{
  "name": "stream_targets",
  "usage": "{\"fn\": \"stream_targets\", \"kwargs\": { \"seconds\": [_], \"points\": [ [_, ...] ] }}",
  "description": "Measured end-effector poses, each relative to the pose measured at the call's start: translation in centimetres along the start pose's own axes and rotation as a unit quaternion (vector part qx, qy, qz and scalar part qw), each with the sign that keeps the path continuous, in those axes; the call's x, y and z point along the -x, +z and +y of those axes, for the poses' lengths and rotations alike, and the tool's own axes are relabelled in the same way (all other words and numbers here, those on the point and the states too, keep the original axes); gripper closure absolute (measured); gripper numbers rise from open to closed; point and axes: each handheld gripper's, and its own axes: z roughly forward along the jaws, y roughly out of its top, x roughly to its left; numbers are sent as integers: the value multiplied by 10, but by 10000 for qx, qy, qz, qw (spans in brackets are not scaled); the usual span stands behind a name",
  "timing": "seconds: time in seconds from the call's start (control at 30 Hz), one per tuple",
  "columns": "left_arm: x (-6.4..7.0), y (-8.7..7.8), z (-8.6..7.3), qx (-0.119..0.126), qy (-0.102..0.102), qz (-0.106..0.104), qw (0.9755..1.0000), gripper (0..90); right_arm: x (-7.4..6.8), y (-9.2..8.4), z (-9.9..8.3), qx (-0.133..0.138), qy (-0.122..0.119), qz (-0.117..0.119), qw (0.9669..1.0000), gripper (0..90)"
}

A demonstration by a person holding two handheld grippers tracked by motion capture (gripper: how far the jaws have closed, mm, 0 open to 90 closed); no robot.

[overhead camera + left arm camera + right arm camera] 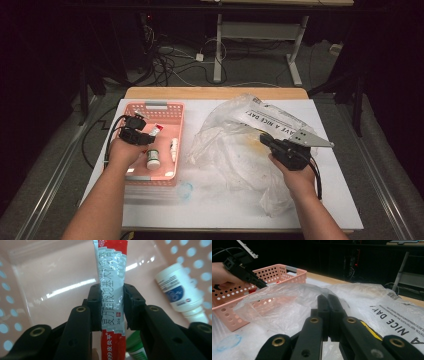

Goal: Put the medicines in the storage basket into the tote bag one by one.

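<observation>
Left gripper [111,307] fingers clamp a red-and-silver tube [112,285] over the pink basket [172,112]; right gripper [328,315] fingers pinch the clear plastic bag [235,145] on the bench [210,205].

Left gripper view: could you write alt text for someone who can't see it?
Two black jaws clamp a red, white and silver ointment tube above the floor of a pink perforated basket. A white bottle lies on its side in the basket, to the right.
</observation>
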Motion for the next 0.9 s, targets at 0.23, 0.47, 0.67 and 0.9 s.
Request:
{"fn": "stream_targets", "kwargs": {
  "seconds": [0.23,0.47,0.67,0.9],
  "points": [
    [7,-18,-8,555,-34,-151,9983,688,-1,0,0,-2,-21,7,10000,900],
    [16,-38,-18,1149,67,-313,9929,687,-4,0,1,-5,-91,16,10000,900],
    [25,-50,-32,1690,72,-500,9843,688,-5,0,1,-20,-93,38,9999,900],
    [37,-60,-46,2035,198,-631,9768,687,-6,0,2,0,-141,16,9999,900]
  ]
}}
